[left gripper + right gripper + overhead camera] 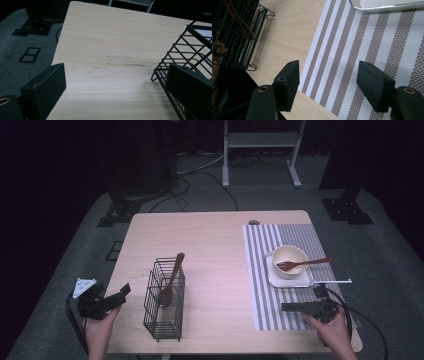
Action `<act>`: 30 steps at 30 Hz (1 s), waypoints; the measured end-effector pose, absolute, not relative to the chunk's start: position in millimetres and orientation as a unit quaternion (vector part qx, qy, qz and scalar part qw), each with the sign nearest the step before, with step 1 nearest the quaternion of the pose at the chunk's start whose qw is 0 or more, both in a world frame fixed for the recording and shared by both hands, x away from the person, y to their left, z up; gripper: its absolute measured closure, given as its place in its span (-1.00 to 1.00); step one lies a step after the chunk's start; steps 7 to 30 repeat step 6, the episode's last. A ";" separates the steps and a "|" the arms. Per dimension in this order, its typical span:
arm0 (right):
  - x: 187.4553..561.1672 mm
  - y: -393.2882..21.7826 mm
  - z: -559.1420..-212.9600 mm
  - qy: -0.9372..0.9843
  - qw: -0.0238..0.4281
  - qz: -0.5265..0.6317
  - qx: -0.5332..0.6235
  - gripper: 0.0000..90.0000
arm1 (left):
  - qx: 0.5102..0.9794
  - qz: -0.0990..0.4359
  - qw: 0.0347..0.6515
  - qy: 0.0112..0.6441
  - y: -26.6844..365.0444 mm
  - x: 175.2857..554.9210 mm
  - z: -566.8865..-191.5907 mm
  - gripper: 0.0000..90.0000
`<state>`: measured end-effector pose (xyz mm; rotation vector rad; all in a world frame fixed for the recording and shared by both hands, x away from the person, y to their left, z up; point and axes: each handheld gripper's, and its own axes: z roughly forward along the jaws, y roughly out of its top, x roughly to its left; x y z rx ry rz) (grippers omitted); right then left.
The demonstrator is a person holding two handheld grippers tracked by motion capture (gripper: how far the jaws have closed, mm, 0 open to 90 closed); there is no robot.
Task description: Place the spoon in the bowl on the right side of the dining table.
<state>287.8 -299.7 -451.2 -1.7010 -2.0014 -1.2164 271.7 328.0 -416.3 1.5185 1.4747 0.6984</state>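
Note:
A black wire basket (162,312) stands on the left half of the wooden table (215,245), and a wooden spoon (172,277) leans upright in it. On the striped placemat (300,235) a cream bowl (290,256) sits on a white square plate (292,281), with a second wooden spoon (305,264) lying across the bowl. My left gripper (123,291) (117,75) hovers at the table's left edge, open and empty, with the basket (185,47) just to its right. My right gripper (286,307) (328,66) is open over the placemat (367,45), in front of the plate (384,5).
The basket (234,32) lies beyond the right gripper's jaws, across bare wood. Grey carpet, black stand feet (117,212) and a white frame (260,150) lie beyond the table's far edge. A small dark round spot (254,222) sits at the placemat's far corner.

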 end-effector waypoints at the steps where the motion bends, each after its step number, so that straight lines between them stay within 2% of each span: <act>1: 287.0 -299.0 -451.7 -0.686 0.124 -0.417 -0.583 -0.25 | 0.612 0.281 0.441 0.594 328.1 271.6 -416.3 -0.95; 30: 280.5 -295.6 -452.8 -0.688 0.122 -0.424 -0.576 -0.26 | 0.608 0.281 0.444 0.595 327.8 272.1 -416.0 -0.95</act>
